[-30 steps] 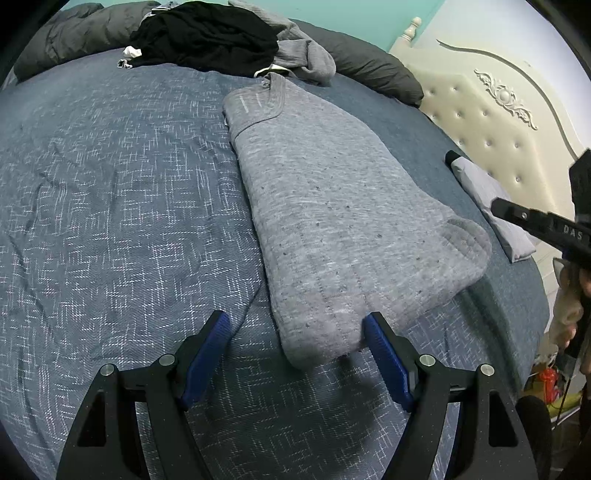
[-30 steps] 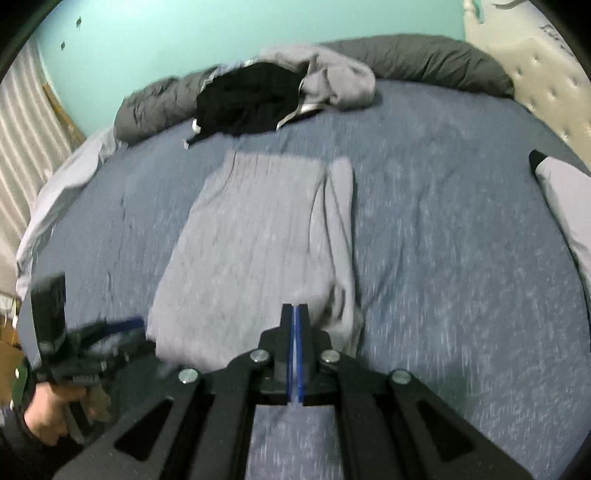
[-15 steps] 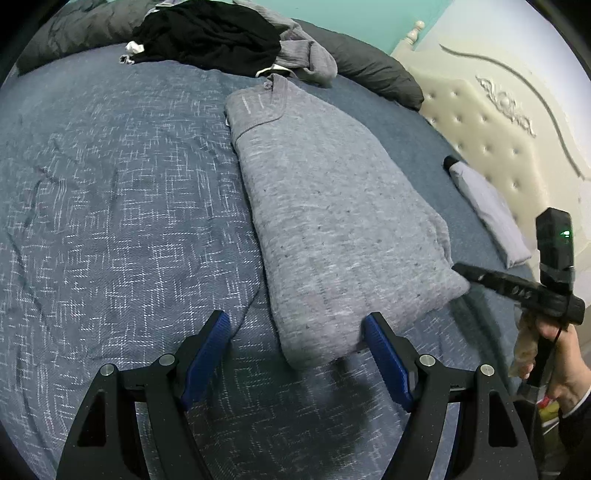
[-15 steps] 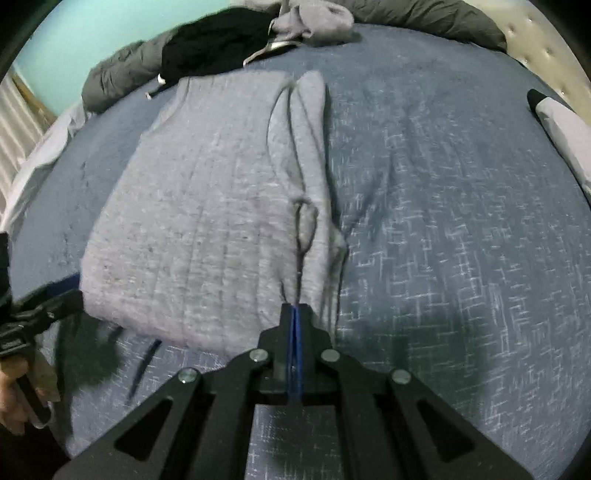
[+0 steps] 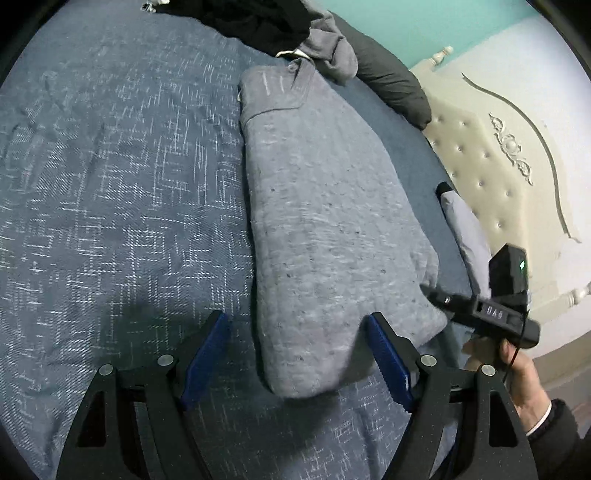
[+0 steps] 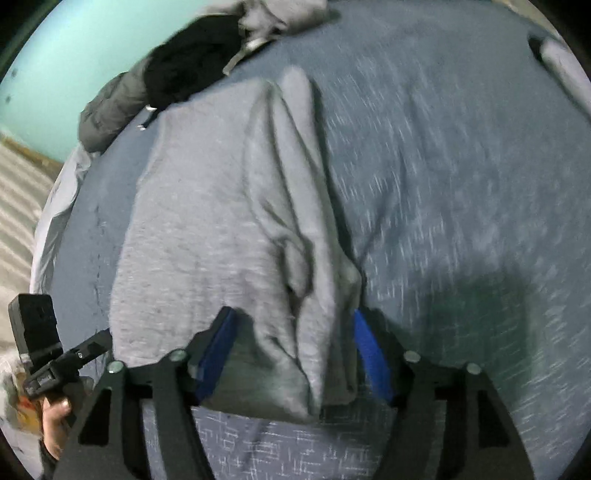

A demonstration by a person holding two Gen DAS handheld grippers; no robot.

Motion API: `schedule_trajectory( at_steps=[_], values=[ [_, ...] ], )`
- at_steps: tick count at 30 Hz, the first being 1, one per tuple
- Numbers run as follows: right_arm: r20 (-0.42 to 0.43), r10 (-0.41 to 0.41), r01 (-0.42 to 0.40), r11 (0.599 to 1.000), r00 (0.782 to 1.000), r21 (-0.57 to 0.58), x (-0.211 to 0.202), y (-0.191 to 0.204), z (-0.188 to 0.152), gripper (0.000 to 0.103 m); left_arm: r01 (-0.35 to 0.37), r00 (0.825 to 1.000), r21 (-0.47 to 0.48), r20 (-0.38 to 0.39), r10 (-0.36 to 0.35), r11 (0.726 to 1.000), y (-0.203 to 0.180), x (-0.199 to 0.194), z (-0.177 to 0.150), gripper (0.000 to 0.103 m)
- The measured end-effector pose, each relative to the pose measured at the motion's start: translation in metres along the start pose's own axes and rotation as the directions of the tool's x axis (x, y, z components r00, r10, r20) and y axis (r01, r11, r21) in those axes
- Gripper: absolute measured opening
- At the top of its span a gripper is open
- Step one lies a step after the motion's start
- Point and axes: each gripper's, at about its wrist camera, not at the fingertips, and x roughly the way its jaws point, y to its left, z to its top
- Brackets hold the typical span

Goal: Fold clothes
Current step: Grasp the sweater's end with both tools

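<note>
Grey sweater (image 5: 325,236) lying lengthwise on the blue bedspread (image 5: 122,229), folded into a long narrow shape, collar toward the far edge of the bed, bottom hem at the near edge. Left gripper (image 5: 297,354) spread wide, blue pads either side of the hem's left corner, not clamping the cloth. Right gripper (image 6: 291,354) likewise wide apart, straddling the bunched fold of the sweater (image 6: 229,229) at the hem's right corner; touching the fabric or not, cannot tell, given the motion blur. Right-hand tool also visible from the left wrist camera, held in a hand (image 5: 517,373) at the sweater's right lower corner. Heap of black and grey clothes (image 5: 280,26) at the far edge of the bed, just beyond the collar. Folded pale grey garment (image 5: 469,240) near the right edge, beside the cream tufted headboard (image 5: 498,173).
</note>
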Motion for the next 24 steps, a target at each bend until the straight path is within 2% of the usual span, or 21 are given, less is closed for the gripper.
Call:
schedule_trajectory(
  at_steps=[12, 18, 20, 24],
  values=[
    [-0.016, 0.009, -0.01, 0.999, 1.0, -0.052, 0.016, 0.009, -0.012, 0.073, 0.037, 0.999, -0.01, -0.024, -0.037, 0.999, -0.01, 0.02, 0.003, 0.079],
    [-0.029, 0.012, -0.014, 0.996, 1.0, -0.091, 0.03, 0.024, -0.009, 0.058, 0.04, 0.998, 0.004, -0.037, -0.04, 0.999, -0.015, 0.028, 0.005, 0.076],
    [-0.044, 0.025, -0.03, 0.994, 0.999, -0.109, 0.033, 0.028, -0.008, 0.047, 0.04, 0.999, 0.013, -0.034, -0.039, 0.999, -0.018, 0.03, 0.006, 0.075],
    [-0.062, 0.042, -0.049, 0.992, 0.997, -0.118, 0.037, 0.031, -0.006, 0.046, 0.045, 0.998, 0.024, -0.04, -0.044, 0.999, -0.02, 0.034, 0.009, 0.075]
  ],
)
